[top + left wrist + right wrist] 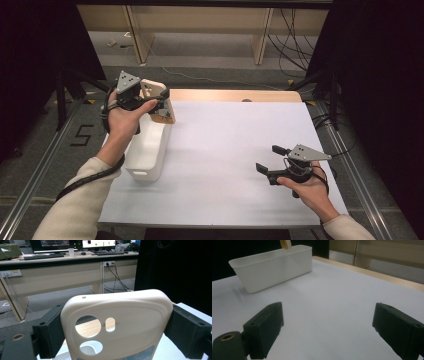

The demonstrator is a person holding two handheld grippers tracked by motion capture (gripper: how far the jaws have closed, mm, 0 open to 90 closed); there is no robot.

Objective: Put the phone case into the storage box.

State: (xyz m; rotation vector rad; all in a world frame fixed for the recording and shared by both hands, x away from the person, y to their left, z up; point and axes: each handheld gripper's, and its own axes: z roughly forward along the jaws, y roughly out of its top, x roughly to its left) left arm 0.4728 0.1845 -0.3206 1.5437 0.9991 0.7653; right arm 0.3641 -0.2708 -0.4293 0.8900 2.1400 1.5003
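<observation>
Left fingers (115,337) clamp a cream plastic phone case (117,322) over the white rectangular plastic bin (146,150) at frame left; a slackening squeeze could drop it outside. Right fingers (332,332) gape empty.

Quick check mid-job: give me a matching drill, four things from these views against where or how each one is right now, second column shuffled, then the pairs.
Things:
1. left gripper
2. right gripper
3. white bin
4. phone case

States:
A. standing on the white table cover, at its left edge
B. open, nothing between the jaws, low over the table cover
C. cream, with camera cut-outs, clamped by its two side edges
D. shut on the case, held above the bin's far end

Pairs: 1-D, 2-B, 3-A, 4-C
</observation>
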